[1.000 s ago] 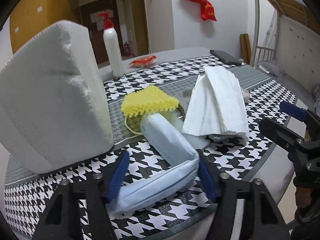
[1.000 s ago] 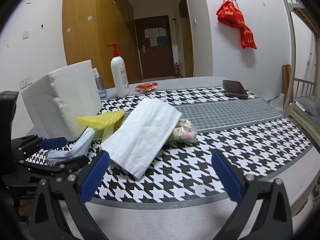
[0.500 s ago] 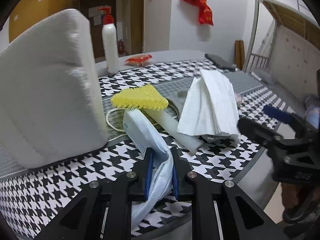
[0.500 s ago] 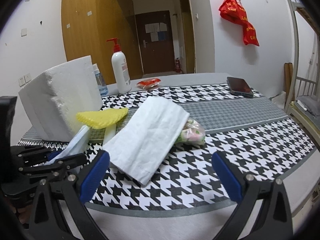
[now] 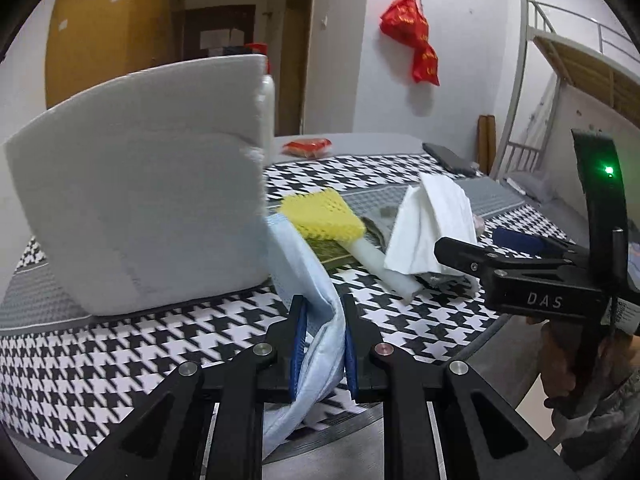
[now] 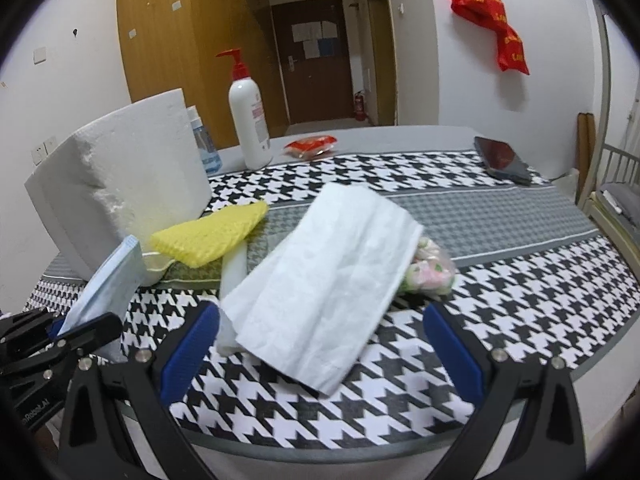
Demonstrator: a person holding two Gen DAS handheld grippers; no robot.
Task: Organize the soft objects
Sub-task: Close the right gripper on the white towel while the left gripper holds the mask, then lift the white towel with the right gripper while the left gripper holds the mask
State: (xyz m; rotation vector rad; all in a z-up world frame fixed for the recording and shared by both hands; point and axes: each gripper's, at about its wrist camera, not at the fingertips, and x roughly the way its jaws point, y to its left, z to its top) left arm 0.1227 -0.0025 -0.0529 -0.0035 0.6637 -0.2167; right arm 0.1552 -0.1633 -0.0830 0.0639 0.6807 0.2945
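- The left gripper (image 5: 322, 340) is clamped on a pale blue face mask (image 5: 308, 280); its blue pads pinch the folded, pleated fabric, which stands up out of the jaws and hangs limp below them, over the near edge of the table (image 6: 520, 216).
- The right gripper (image 6: 320, 356) stands wide apart with nothing between its pads, just above the near end of a white folded tissue (image 6: 332, 280).
- Readable writing: "DAS" in pale letters on the black body of the right gripper as the left wrist camera sees it; the print on the pump bottle (image 6: 248, 120) is too small to read.
- The tissue lies on the houndstooth cloth, partly covering a small bag of pink-and-green sweets (image 6: 430, 272).
- A yellow foam net (image 6: 212, 232) lies beside a white foam block (image 6: 120, 184).
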